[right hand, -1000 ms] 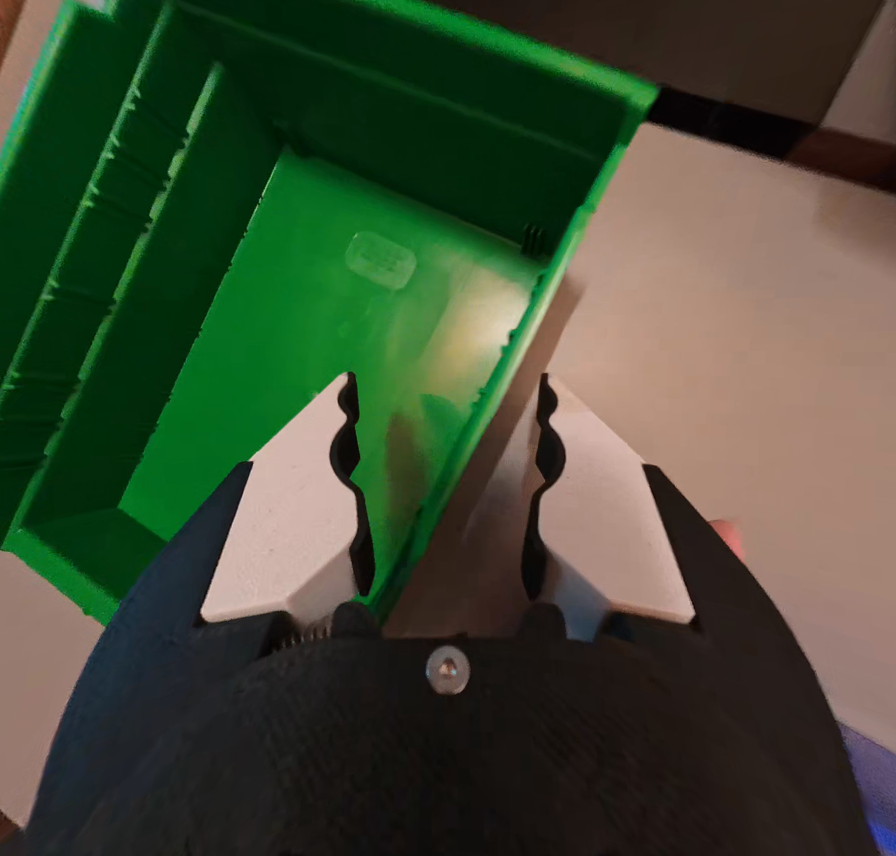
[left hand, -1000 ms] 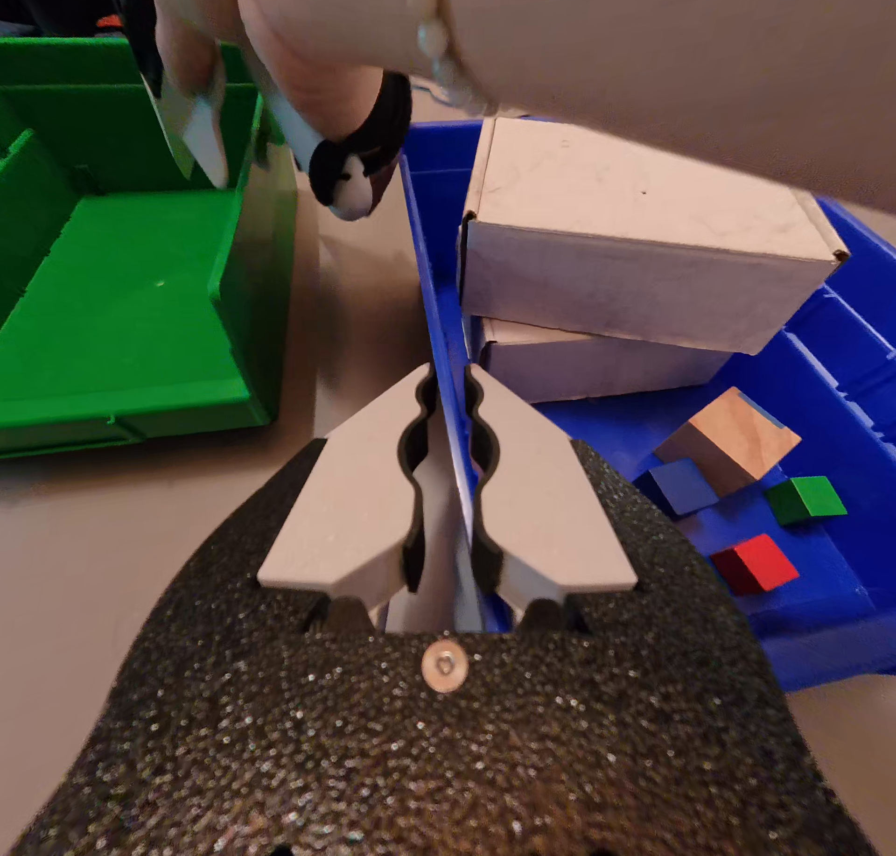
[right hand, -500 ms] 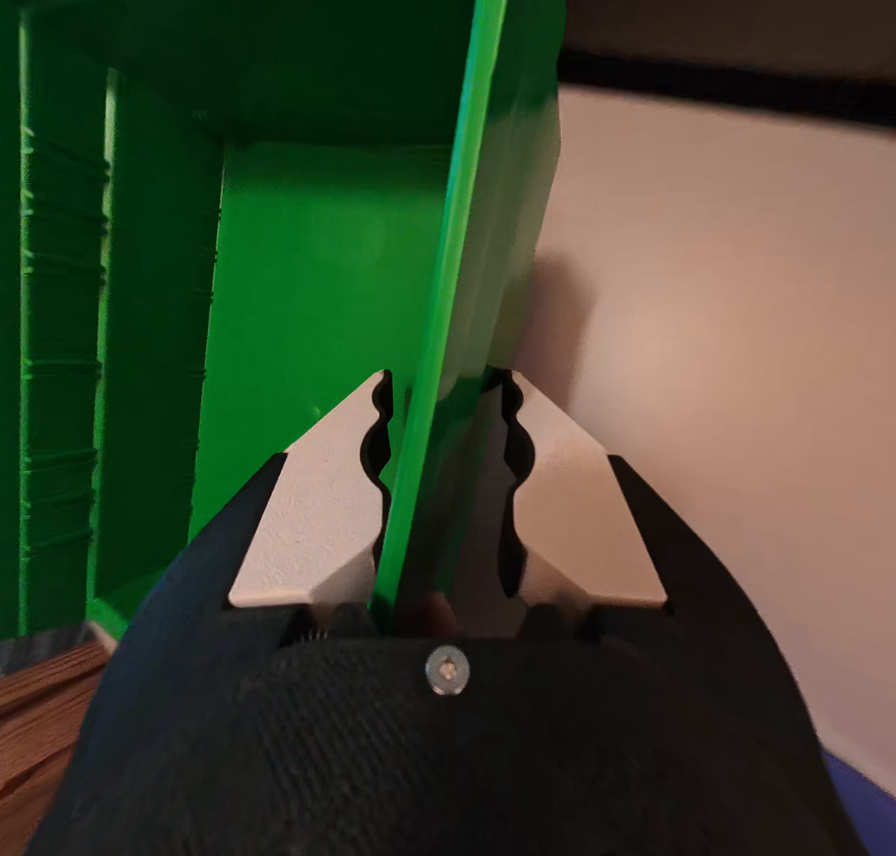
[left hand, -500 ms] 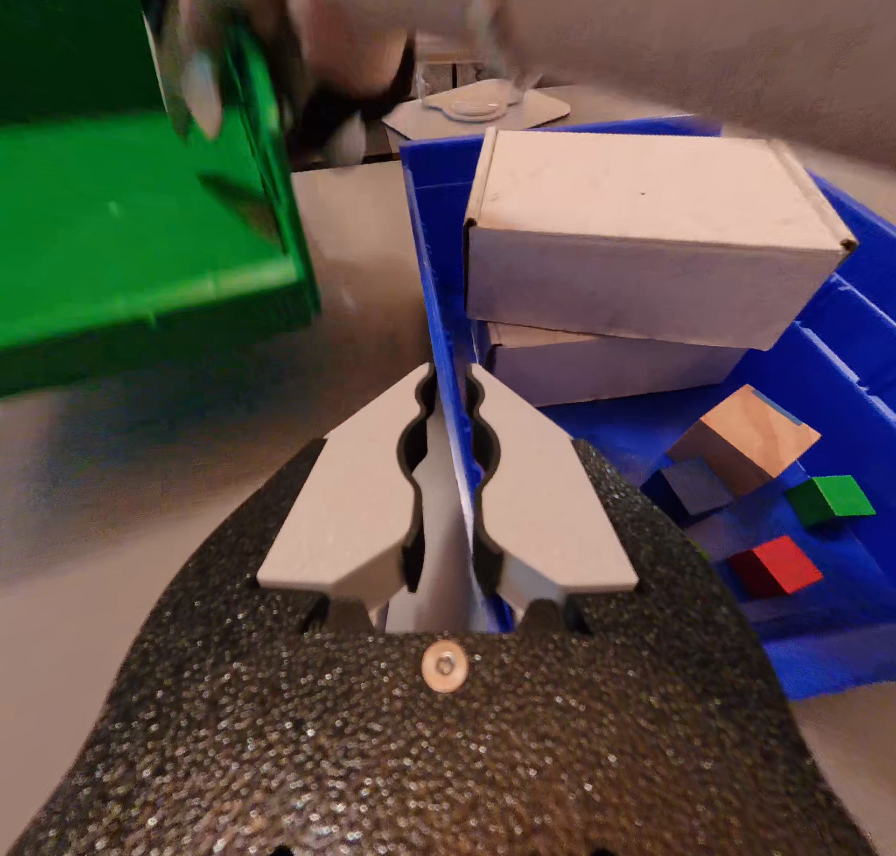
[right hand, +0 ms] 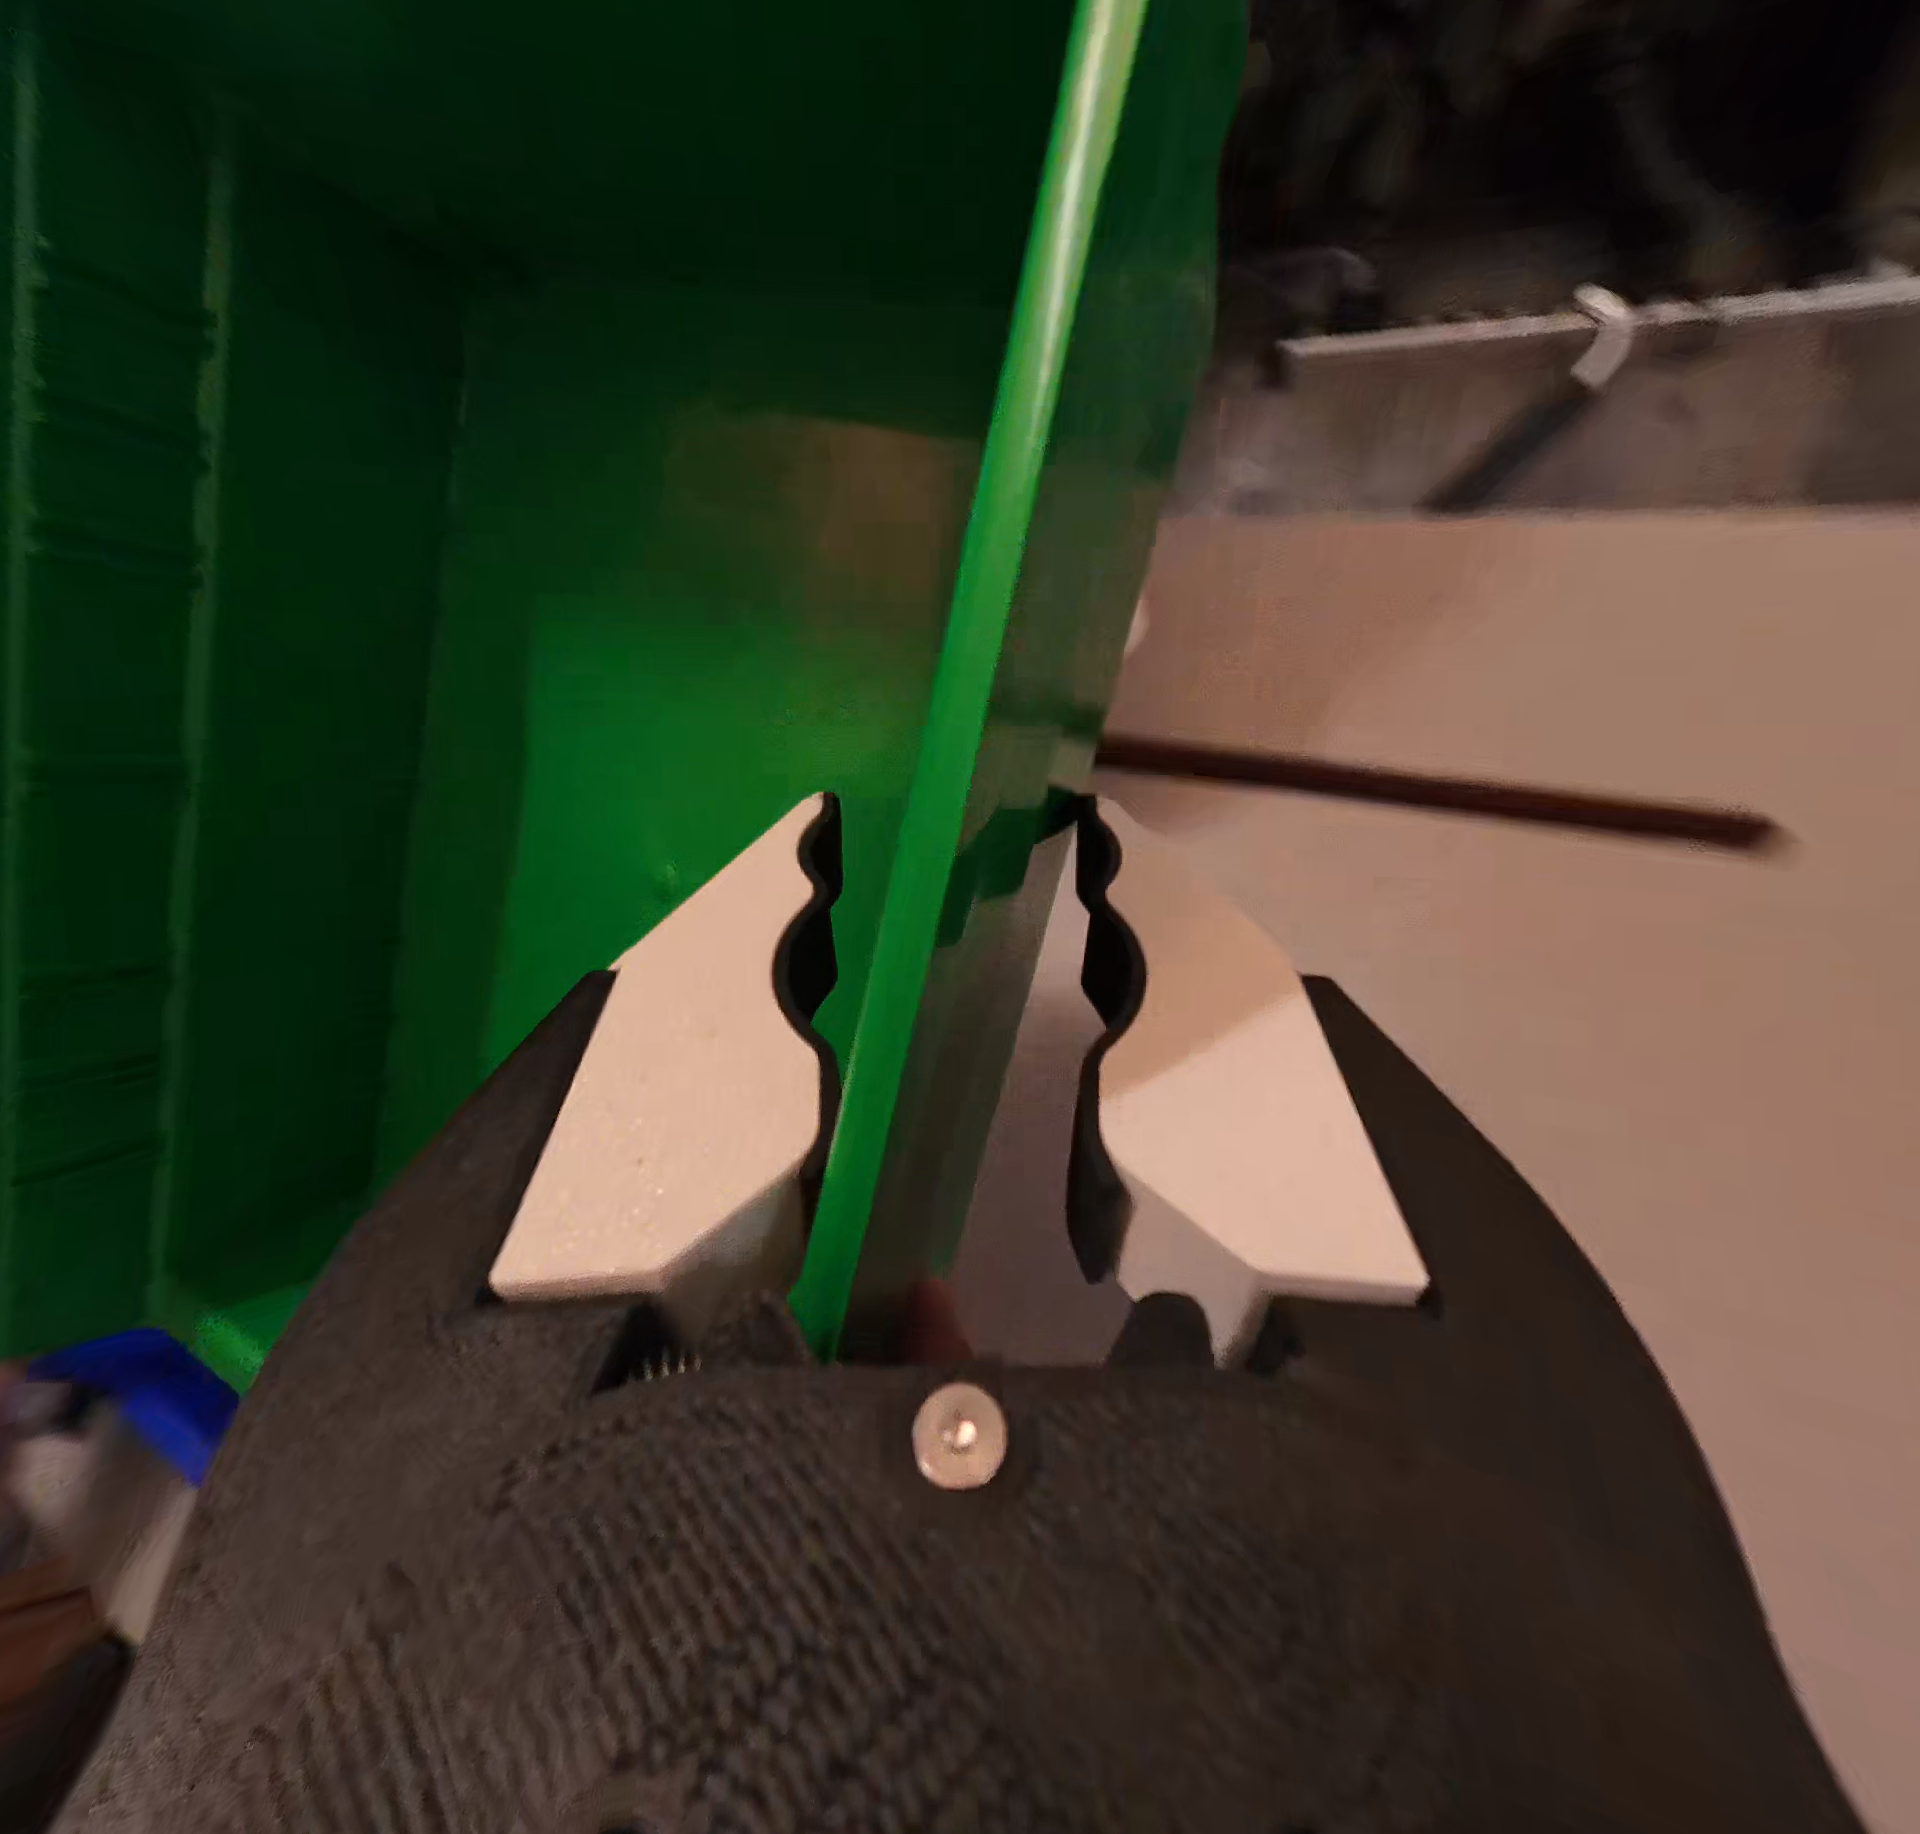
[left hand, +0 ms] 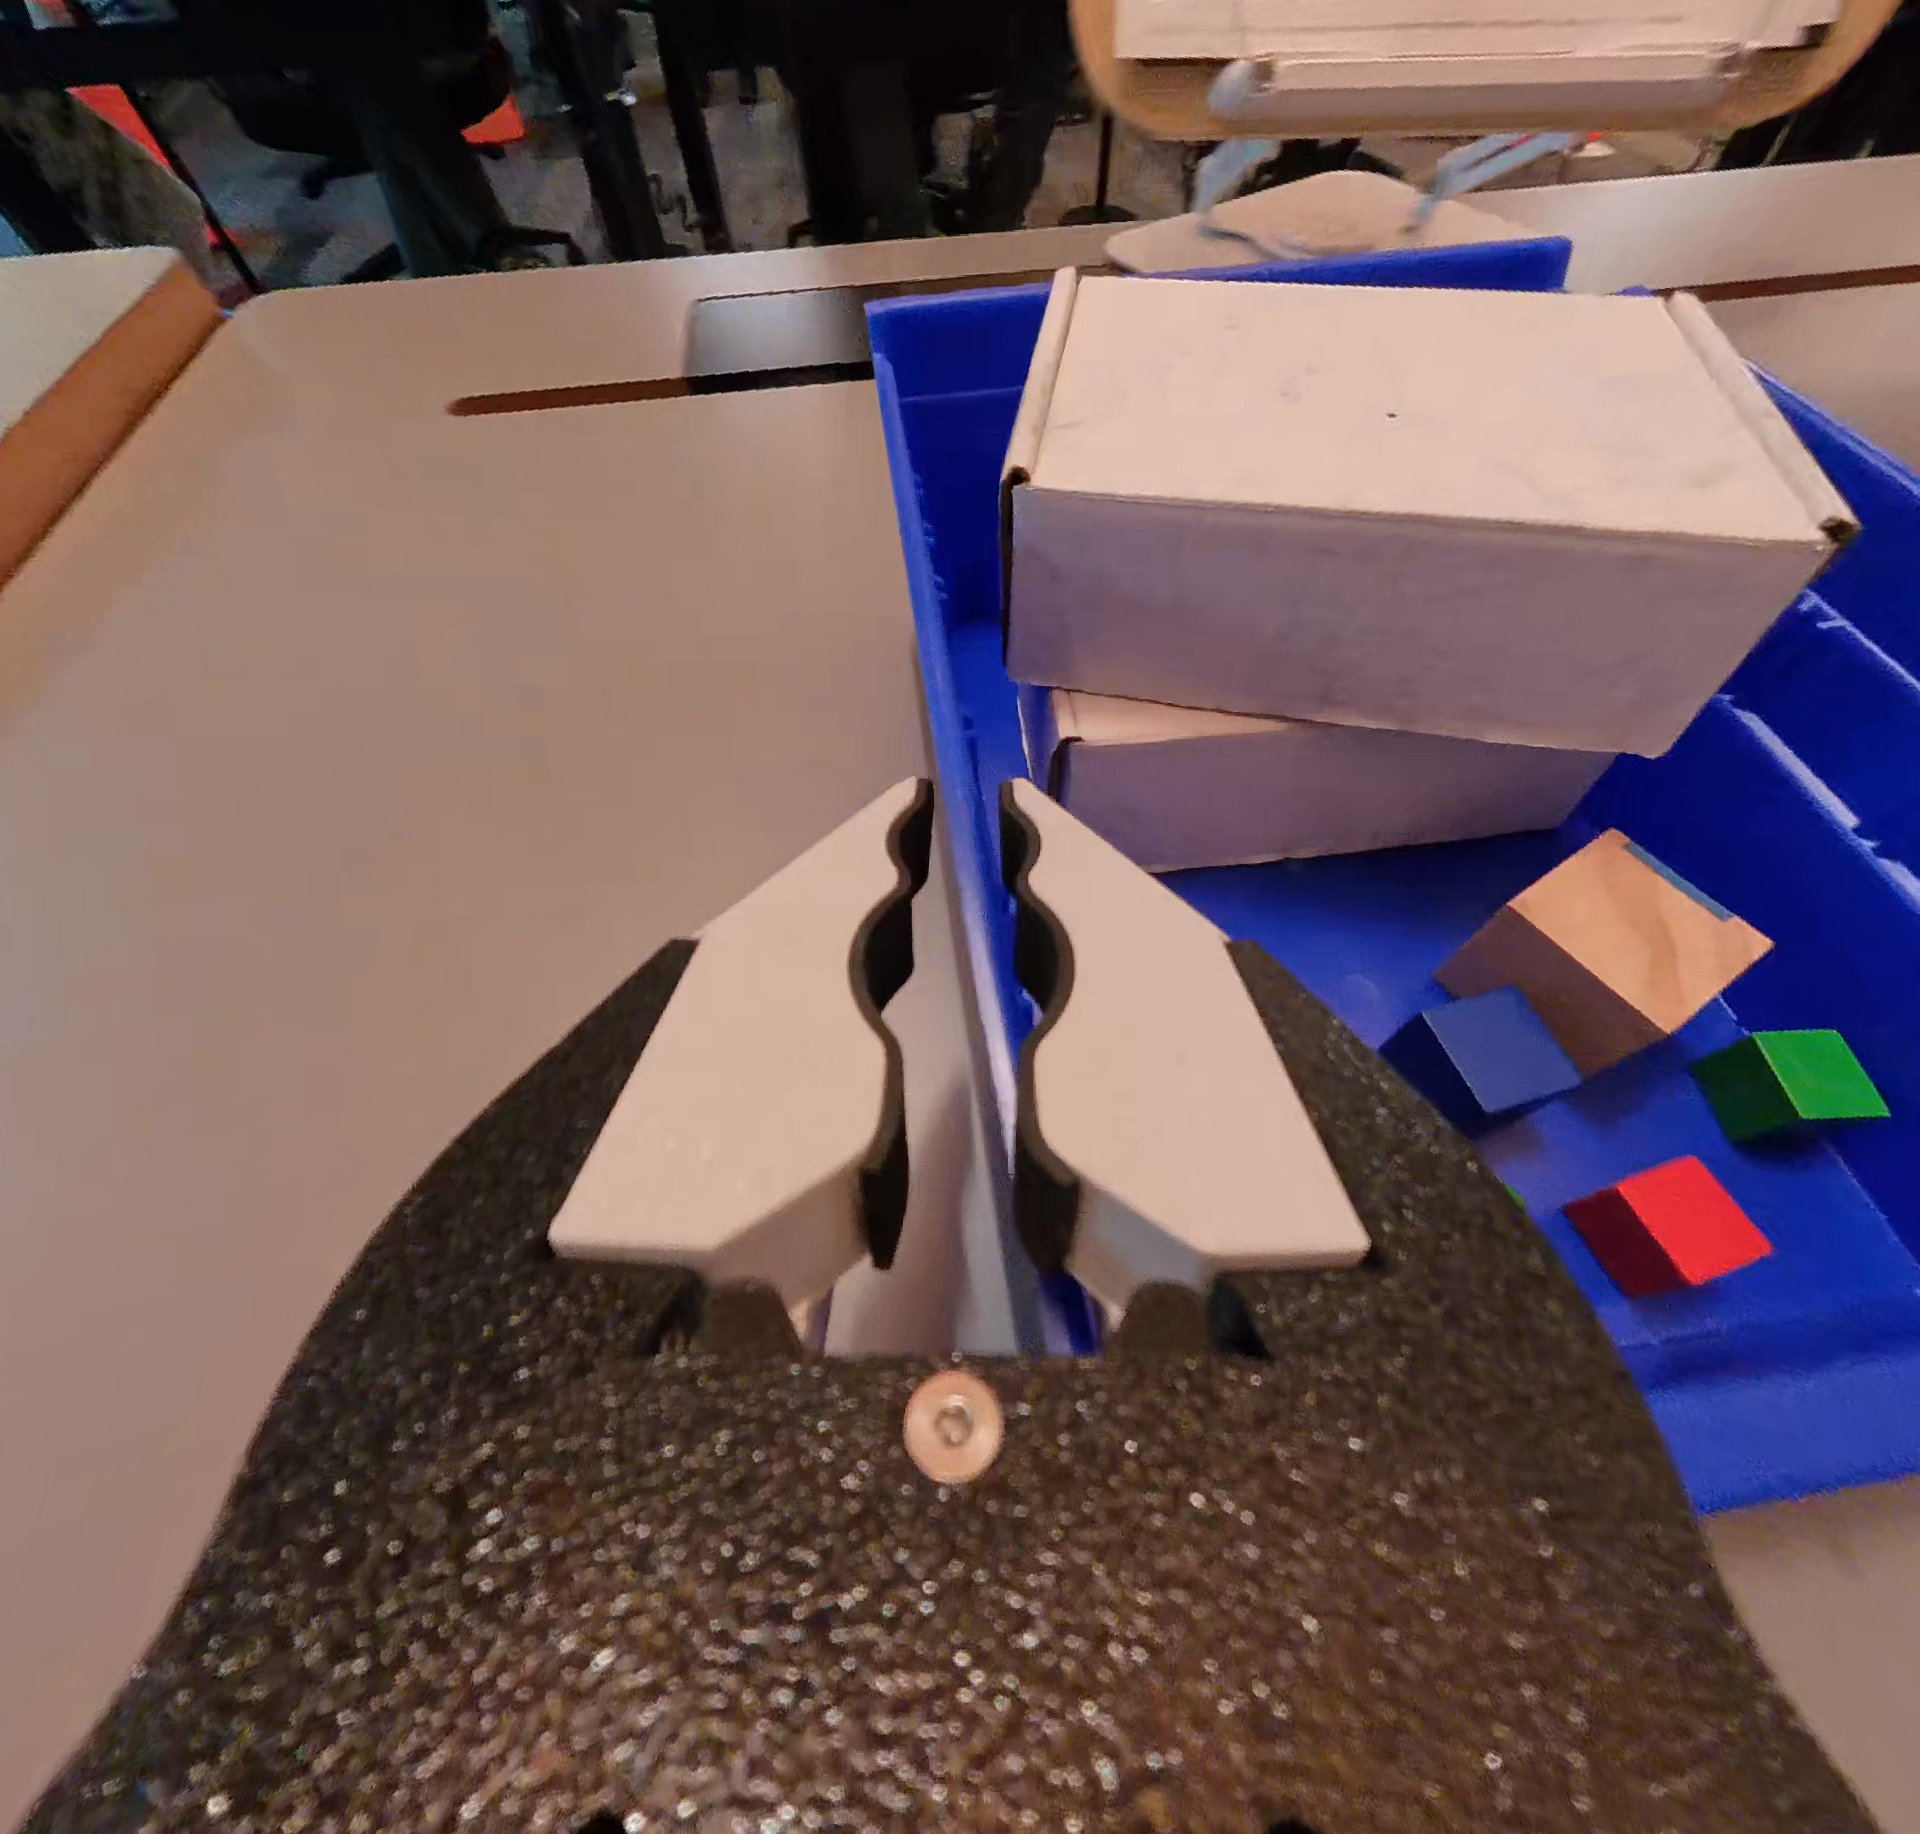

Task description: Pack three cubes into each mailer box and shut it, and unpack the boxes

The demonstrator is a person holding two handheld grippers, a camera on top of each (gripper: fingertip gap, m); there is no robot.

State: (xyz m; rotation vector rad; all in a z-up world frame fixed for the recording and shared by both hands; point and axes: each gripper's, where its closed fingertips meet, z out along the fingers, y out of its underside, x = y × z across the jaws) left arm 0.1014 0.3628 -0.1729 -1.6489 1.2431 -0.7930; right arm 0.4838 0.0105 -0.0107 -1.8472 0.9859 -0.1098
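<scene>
Now your left gripper pinches the blue bin wall; your right gripper pinches the green bin wall. Far right, light, crushable mailer boxes need side grips.

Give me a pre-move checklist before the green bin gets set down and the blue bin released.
1. Right gripper on green bin wall: ok, the wall runs between the fingers, though a gap shows on the right side.
2. Left gripper on blue bin wall: ok, jaws narrow around the wall.
3. Green bin empty: ok for the visible interior.
4. Two mailer boxes shut and stacked in the blue bin: ok.
5. Loose cubes: blue cube, green cube, red cube on the bin floor: ok.
6. Table space left of the blue bin: ok.
</scene>
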